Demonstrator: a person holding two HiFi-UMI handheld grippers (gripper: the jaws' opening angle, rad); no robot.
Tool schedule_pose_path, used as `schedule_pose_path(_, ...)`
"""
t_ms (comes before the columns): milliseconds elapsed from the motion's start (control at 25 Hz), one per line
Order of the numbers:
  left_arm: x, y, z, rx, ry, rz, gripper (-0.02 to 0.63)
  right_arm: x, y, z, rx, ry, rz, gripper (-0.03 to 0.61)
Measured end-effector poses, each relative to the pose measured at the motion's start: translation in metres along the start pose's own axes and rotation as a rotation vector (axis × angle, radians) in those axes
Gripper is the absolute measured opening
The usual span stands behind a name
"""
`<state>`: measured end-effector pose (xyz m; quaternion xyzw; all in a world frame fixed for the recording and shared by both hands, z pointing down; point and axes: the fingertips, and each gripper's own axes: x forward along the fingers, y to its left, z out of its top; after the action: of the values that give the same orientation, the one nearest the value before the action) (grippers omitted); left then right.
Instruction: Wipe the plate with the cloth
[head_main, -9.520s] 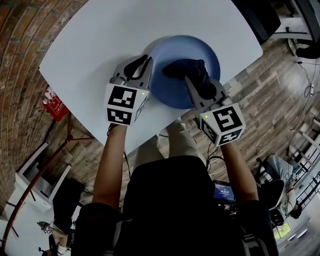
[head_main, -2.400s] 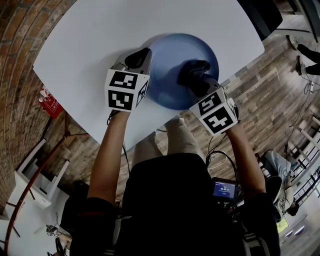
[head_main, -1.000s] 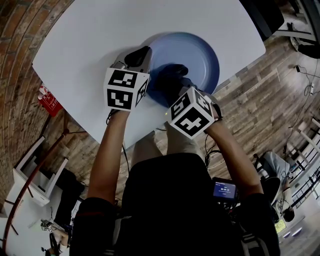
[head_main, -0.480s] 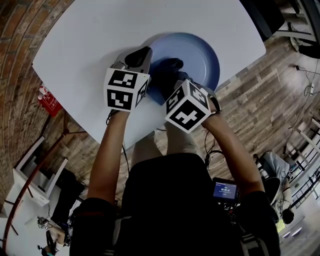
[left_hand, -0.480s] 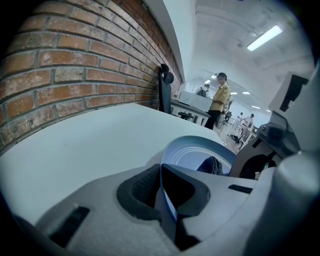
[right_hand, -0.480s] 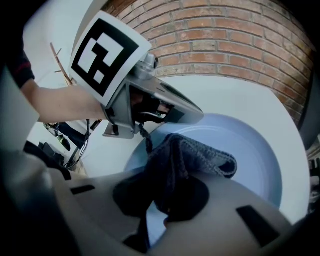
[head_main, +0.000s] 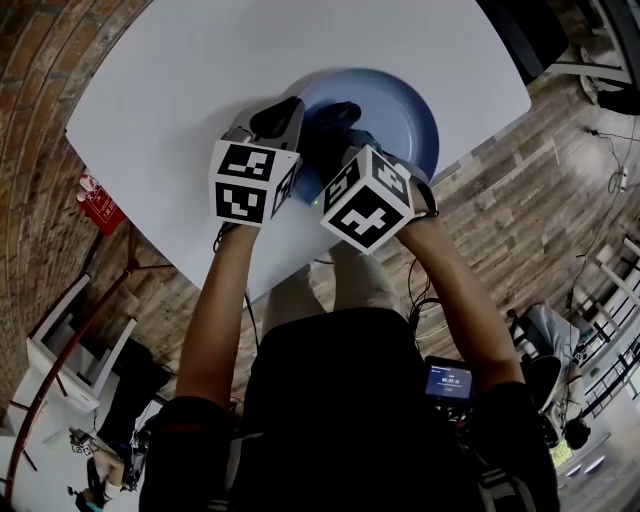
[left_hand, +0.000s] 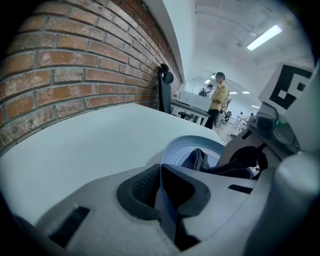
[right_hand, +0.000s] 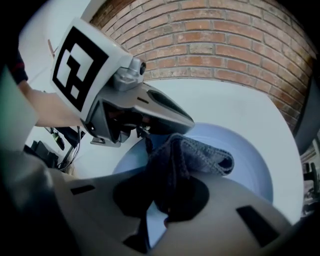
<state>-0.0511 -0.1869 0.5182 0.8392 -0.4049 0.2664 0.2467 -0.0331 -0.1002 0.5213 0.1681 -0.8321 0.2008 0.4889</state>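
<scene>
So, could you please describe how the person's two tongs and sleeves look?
The left tongs and right tongs are light grey shells with dark pads, each carrying a white cube with black square markers. The person wears a black short-sleeved top.

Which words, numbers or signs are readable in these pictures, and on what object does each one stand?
No text can be read in any view.
White print on the red object by the brick wall: too blurred to read.
Display of the small screen at the person's waist: lit, too small to read.
Black-and-white square patterns only, no letters: left marker cube, right marker cube.
</scene>
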Motion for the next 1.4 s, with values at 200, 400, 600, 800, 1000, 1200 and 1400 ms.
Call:
schedule_pose_path(200,0.000,-0.002,-0.001,-0.011,0.005,-0.012,0.028,0.001,-0.015,0.006,0.015,-0.013,-0.013,0.041)
schedule_pose_path(400,-0.001,0.000,-0.001,-0.013,-0.003,-0.012,0.028,-0.001,-0.028,0.008,0.041,-0.026,-0.018,0.041)
schedule_pose_path(600,0.000,-0.001,-0.001,-0.018,-0.004,-0.015,0.028,-0.005,-0.037,0.004,0.058,-0.028,-0.037,0.041)
schedule_pose_path(800,-0.001,0.002,-0.004,-0.017,-0.006,-0.016,0.029,-0.008,-0.046,-0.001,0.057,-0.021,-0.070,0.041)
schedule_pose_path(1000,-0.001,0.002,-0.003,-0.014,-0.007,-0.012,0.029,-0.013,-0.055,-0.009,0.088,-0.017,-0.092,0.041)
schedule_pose_path(1200,-0.001,0.002,-0.003,-0.014,-0.005,-0.012,0.029,-0.018,-0.061,-0.019,0.120,-0.012,-0.110,0.041)
schedule_pose_path(1400,-0.001,0.002,-0.003,-0.013,-0.007,-0.011,0.029,-0.024,-0.067,-0.031,0.123,0.006,-0.139,0.041)
